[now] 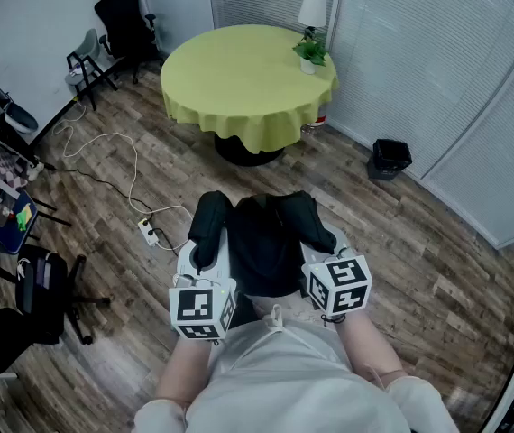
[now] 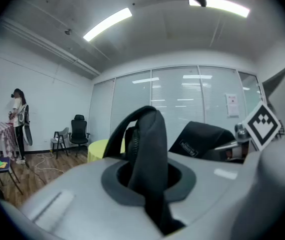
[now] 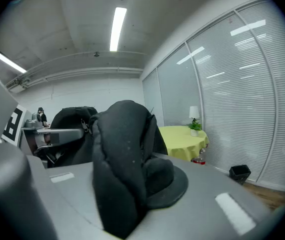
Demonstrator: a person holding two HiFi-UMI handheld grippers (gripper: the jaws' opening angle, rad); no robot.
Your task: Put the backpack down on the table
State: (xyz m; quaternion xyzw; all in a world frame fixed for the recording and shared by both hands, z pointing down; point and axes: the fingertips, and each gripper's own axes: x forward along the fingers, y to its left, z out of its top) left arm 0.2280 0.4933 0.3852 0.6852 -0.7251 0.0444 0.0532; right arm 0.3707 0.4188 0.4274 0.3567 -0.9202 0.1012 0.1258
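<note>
Past the left claw, gripping a backpack strap like the right claw, stands a person the head view misses.

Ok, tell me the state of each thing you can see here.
backpack: held up by its straps, not on the table
left gripper: shut on a backpack strap
right gripper: shut on the other strap
table: covered with a yellow-green cloth
lamp: upright on the table
potted plant: upright beside the lamp
bin: upright on the floor
</note>
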